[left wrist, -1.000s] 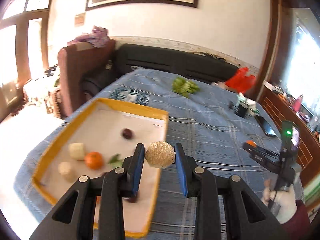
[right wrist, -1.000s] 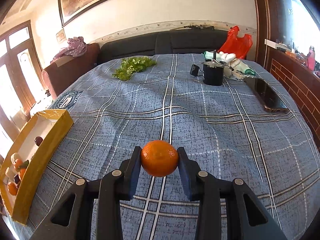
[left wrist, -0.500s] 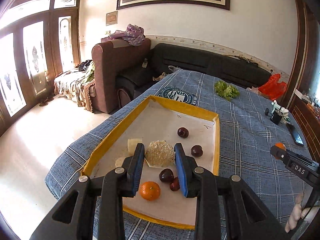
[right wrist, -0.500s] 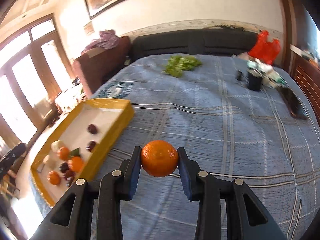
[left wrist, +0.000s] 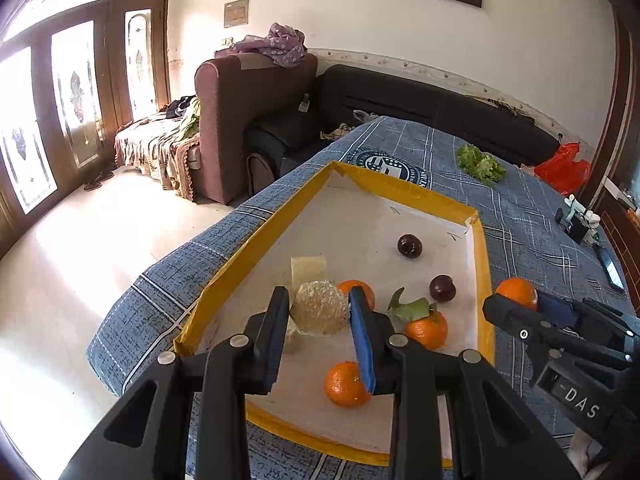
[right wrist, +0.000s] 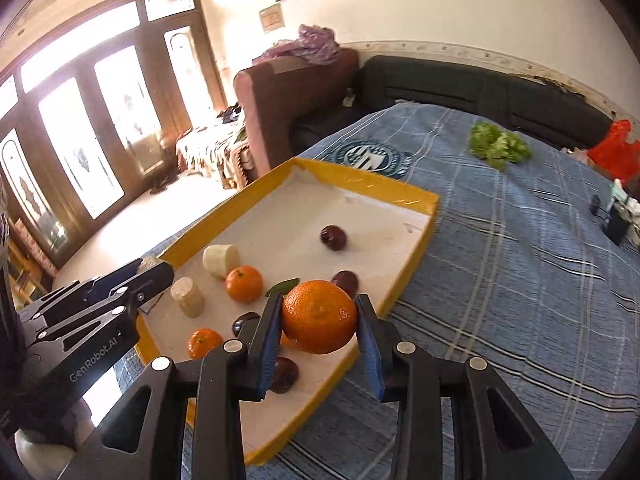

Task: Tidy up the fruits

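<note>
Fruits mostly sit in the yellow-rimmed tray (left wrist: 484, 264) on the blue plaid cloth (right wrist: 520, 264) over the desk: three loose mandarins, dark plums, two pale cut chunks. My left tool (left wrist: 320, 312) is closed narrow on a pale netted round fruit (left wrist: 319, 312), hard to name more exactly, hanging over the near-left part of the tray just in front of a pale chunk (left wrist: 308, 270). My right tool (right wrist: 318, 318) is clamped on a mandarin (right wrist: 319, 316), hovering over the tray's right edge region; from the left wrist view it reads as right at the rim.

Step in hand, as I judge it: drop both fruits into the tray. To do it well I bring the right tool further inward so the mandarin is clearly past the yellow wall, not above it, else it may bounce off the rim and roll across the cloth. I lower both tools close to the white floor before opening, since round fruit rolls. I pick bare spots: the far half of the tray is open apart from one plum (left wrist: 409, 245); the near half is crowded. The mandarin (left wrist: 426, 329) with the leaf and the plum (right wrist: 346, 280) sit near my right tool's path, so I avoid knocking them. I open slowly and lift straight up. Keep the two tools apart; they are close together over the tray.
</note>
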`<control>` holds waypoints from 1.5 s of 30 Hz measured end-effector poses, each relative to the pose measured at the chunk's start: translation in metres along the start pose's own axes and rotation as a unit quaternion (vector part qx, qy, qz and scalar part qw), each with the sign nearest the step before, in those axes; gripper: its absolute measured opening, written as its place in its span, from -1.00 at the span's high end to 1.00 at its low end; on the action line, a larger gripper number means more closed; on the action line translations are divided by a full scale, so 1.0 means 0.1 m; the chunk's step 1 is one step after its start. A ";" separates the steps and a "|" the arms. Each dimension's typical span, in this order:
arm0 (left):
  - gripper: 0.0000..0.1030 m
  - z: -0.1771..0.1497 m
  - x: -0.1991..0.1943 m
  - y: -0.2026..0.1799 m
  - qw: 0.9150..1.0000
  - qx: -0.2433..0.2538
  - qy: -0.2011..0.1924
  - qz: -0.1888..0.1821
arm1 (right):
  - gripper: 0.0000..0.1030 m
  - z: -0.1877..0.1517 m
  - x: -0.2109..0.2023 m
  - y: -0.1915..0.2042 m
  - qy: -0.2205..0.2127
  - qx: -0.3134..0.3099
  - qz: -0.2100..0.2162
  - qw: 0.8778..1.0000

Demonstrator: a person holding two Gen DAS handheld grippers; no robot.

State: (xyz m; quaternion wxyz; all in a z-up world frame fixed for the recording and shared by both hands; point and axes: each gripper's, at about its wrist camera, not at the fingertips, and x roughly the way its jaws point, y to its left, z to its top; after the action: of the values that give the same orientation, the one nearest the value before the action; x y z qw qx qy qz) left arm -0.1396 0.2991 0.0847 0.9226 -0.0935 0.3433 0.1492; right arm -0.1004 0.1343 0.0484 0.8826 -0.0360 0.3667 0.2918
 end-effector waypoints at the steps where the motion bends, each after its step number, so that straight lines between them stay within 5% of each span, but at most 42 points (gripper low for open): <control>1: 0.42 0.00 0.04 0.04 1.000 -0.003 0.003 0.001 | 0.22 0.00 0.06 0.06 0.005 -0.005 0.001 1.000; 22: 0.41 -0.01 0.47 0.23 0.999 -0.026 0.035 -0.020 | 0.22 0.31 1.02 0.15 0.084 -0.011 0.014 0.996; 29: -0.06 -0.01 0.41 0.21 0.999 -0.030 0.028 -0.026 | 0.17 0.33 1.07 0.15 0.088 0.003 0.029 0.996; 32: -0.17 -0.01 0.36 0.19 0.999 -0.030 0.026 -0.027 | -0.05 0.36 1.00 0.13 0.077 0.008 0.031 0.996; 45: -0.47 -0.01 -0.01 0.04 1.000 -0.013 0.000 0.003 | -0.06 0.32 0.51 0.10 0.035 0.023 0.040 0.998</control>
State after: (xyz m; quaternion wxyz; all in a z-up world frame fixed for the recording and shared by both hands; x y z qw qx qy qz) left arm -0.1427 0.3026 0.0847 0.9209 -0.1042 0.3417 0.1562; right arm -0.0575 0.1764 0.0395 0.8573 -0.0107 0.4054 0.3171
